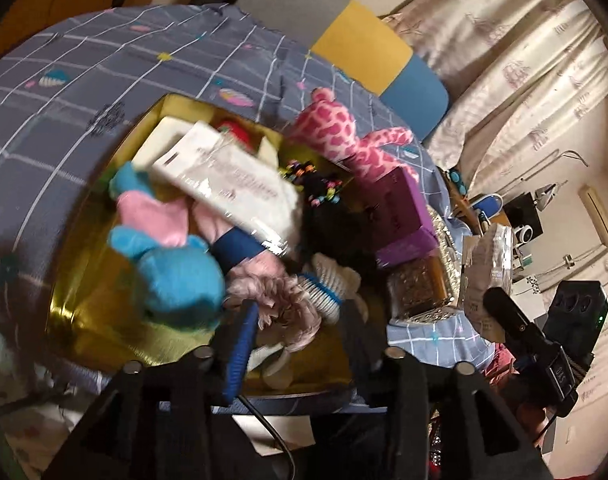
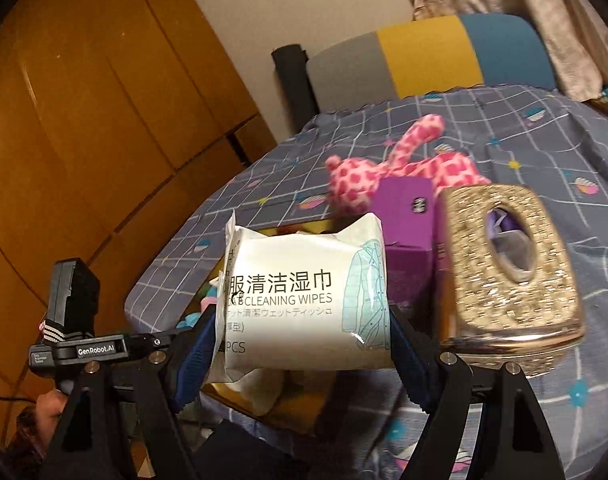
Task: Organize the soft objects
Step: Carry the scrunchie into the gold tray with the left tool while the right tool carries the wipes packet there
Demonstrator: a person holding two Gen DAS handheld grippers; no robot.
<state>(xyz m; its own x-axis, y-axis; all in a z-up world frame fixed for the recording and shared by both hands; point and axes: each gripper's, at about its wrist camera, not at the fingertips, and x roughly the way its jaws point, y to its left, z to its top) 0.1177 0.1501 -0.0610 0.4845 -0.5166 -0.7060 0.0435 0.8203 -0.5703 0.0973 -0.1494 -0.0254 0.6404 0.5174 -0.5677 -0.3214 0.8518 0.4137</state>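
Right tongs (image 2: 304, 340) clamped on the wipes pack (image 2: 304, 296) — gold box (image 1: 84, 312) below; left tongs (image 1: 300, 320) apart, empty, pink plush (image 1: 344, 136) at one o'clock.

- The wipes pack (image 2: 304, 300) is glossy, crinkled plastic film.
- The tissue box (image 2: 508, 276) has a rough, glittering gold surface.
- The pink spotted toy (image 2: 368, 176) is soft plush.
- The blue toy (image 1: 180, 276) is fuzzy plush.
- The bedspread (image 2: 484, 128) is matt woven cloth.
- The gold tray (image 1: 96, 312) shines like foil.
- The purple box (image 2: 404, 216) is smooth card.
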